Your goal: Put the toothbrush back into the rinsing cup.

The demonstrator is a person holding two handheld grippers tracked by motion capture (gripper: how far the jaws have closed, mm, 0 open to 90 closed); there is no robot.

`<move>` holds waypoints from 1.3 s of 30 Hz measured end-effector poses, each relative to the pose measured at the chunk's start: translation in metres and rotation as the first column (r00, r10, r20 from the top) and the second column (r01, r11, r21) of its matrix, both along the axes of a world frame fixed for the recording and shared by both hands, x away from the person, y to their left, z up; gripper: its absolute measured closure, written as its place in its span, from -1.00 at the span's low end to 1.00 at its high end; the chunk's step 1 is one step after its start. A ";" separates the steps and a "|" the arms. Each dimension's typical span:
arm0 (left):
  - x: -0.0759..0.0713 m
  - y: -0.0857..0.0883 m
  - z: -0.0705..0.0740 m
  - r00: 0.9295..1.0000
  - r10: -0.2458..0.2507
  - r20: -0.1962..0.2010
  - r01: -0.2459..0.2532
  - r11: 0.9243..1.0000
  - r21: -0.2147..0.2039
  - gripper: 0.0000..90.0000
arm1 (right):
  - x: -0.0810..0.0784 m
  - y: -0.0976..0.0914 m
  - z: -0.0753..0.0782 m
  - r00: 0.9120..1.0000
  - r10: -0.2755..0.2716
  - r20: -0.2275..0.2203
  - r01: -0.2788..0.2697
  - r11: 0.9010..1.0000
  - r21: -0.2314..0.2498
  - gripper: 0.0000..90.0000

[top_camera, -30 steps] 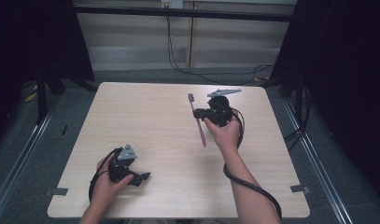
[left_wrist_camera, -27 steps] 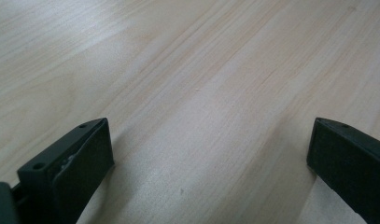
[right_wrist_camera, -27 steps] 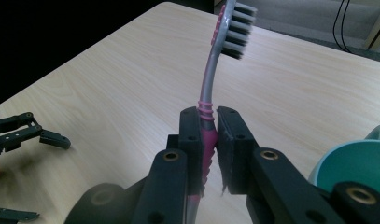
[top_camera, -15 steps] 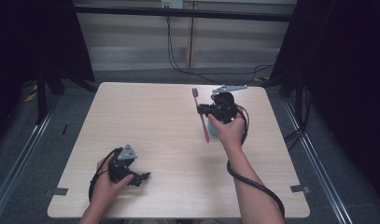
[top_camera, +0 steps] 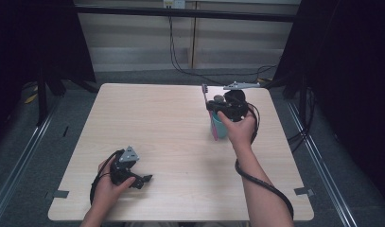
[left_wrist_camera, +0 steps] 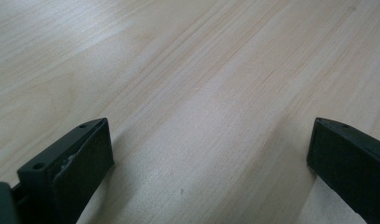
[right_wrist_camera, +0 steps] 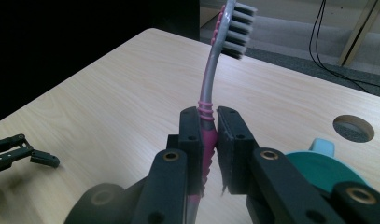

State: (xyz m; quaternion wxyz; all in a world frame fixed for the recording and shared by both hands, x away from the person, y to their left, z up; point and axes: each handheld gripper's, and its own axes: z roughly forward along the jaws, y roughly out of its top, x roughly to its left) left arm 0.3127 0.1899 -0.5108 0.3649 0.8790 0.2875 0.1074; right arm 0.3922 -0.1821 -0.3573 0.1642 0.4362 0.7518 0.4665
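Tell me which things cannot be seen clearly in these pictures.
- Teal plastic cup: high view, mostly hidden by the right hand; right gripper view, partly behind the right tool.
- Pink and grey toothbrush: lower handle hidden between the jaws.
- Cup contents: cannot tell.

Light wood table (top_camera: 157, 123), grey floor (top_camera: 53, 137), dark curtains (top_camera: 34, 38).

Left claw (top_camera: 145, 178) lower left of frame, jaws wide apart. Right claw (top_camera: 210, 105) upper right, jaws clamped, forearm extended.

No readable text, label or number anywhere.
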 end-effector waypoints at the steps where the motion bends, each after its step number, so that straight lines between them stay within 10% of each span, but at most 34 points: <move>1: 0.000 0.000 0.000 1.000 0.000 0.000 0.000 1.000 0.000 -1.00 | 0.000 -0.001 0.000 1.000 0.000 -0.001 0.000 1.000 0.001 0.80; 39: 0.000 0.000 0.000 1.000 0.000 -0.001 0.000 1.000 0.000 -1.00 | 0.019 -0.033 0.017 0.993 -0.100 0.066 0.097 0.994 0.055 0.80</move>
